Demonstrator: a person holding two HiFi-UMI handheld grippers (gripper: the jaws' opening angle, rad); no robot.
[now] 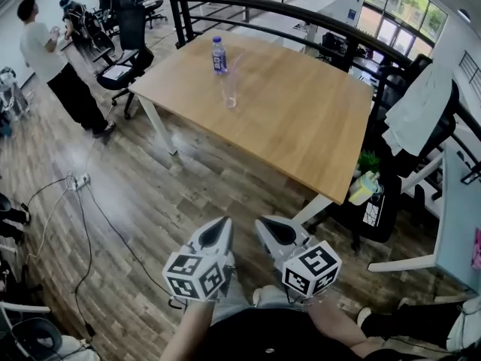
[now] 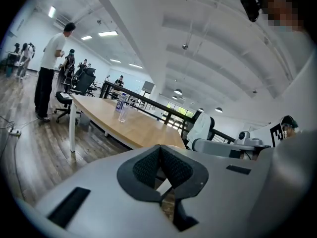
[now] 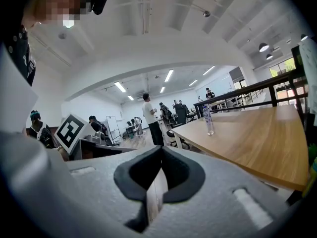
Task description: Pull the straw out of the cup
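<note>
A clear cup (image 1: 230,94) stands on the wooden table (image 1: 301,126), far ahead of me, with a thin pale straw (image 1: 236,72) leaning out of it to the right. Both grippers are held low near my body, well short of the table. The left gripper (image 1: 224,222) is shut with nothing between its jaws, and so is the right gripper (image 1: 264,222). In the left gripper view the closed left gripper (image 2: 159,148) points toward the small distant cup (image 2: 123,114). The right gripper (image 3: 162,150) shows its pads pressed together.
A water bottle (image 1: 219,55) stands just behind the cup. A person in a white shirt (image 1: 46,55) stands at the left by office chairs (image 1: 128,47). Cables (image 1: 71,194) lie on the wooden floor. A black railing (image 1: 301,17) runs behind the table; a chair with a white jacket (image 1: 421,104) is at the right.
</note>
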